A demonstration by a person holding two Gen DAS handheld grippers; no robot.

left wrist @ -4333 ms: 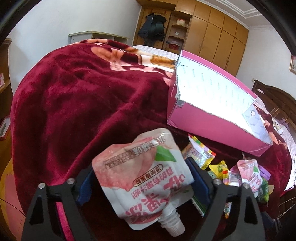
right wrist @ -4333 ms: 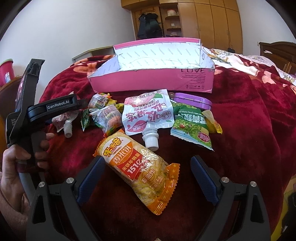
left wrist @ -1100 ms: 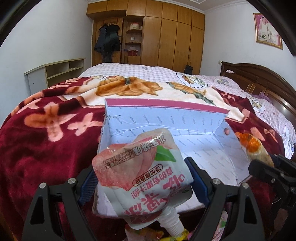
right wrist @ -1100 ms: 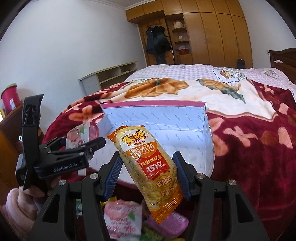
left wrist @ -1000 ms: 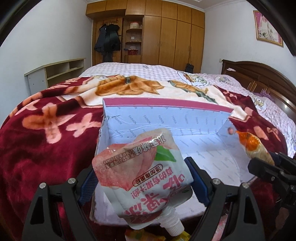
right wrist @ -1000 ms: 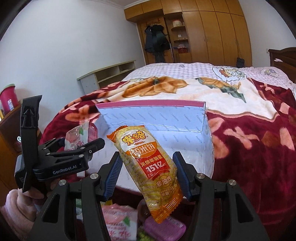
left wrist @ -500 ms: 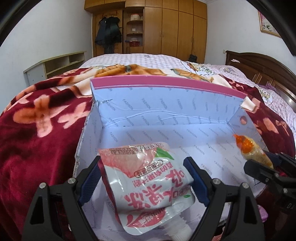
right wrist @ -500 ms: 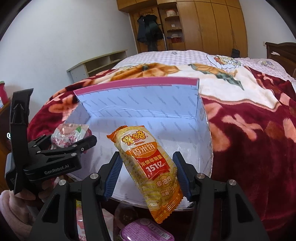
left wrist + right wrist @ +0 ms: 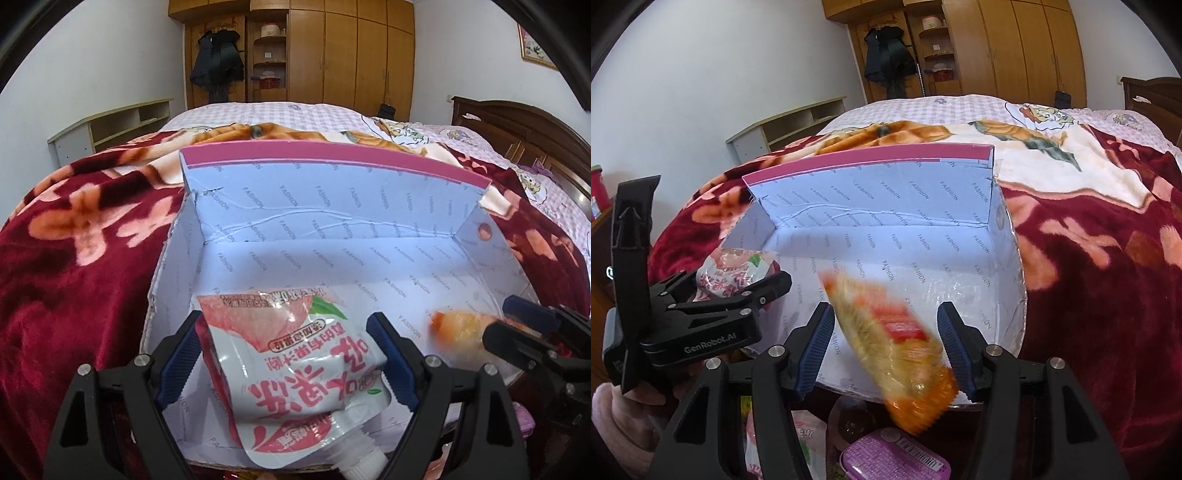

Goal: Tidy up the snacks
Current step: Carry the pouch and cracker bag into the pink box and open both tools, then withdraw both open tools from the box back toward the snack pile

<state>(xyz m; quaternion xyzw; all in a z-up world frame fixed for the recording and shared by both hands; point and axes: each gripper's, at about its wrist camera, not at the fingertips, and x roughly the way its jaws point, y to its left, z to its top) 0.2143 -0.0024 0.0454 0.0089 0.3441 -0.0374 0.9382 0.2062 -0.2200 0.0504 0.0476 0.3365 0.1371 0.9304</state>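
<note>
Rice-cracker packet (image 9: pixel 892 341): motion-blurred in the right wrist view; printed label unreadable, edges smeared. In the left wrist view only its orange far end shows, blurred, the rest hidden behind the right gripper (image 9: pixel 517 325).

Juice pouch (image 9: pixel 295 373): spout cap cut off by the bottom edge of the left wrist view. In the right wrist view its lower part is hidden behind the left gripper (image 9: pixel 753 288).

Purple tin (image 9: pixel 894 459): near part cut off by the bottom edge; label too small to read.

Box (image 9: pixel 886 221): near wall hidden behind both grippers.

Both wrist views close, angled down, sharing pink box (image 9: pixel 332 158) interior
</note>
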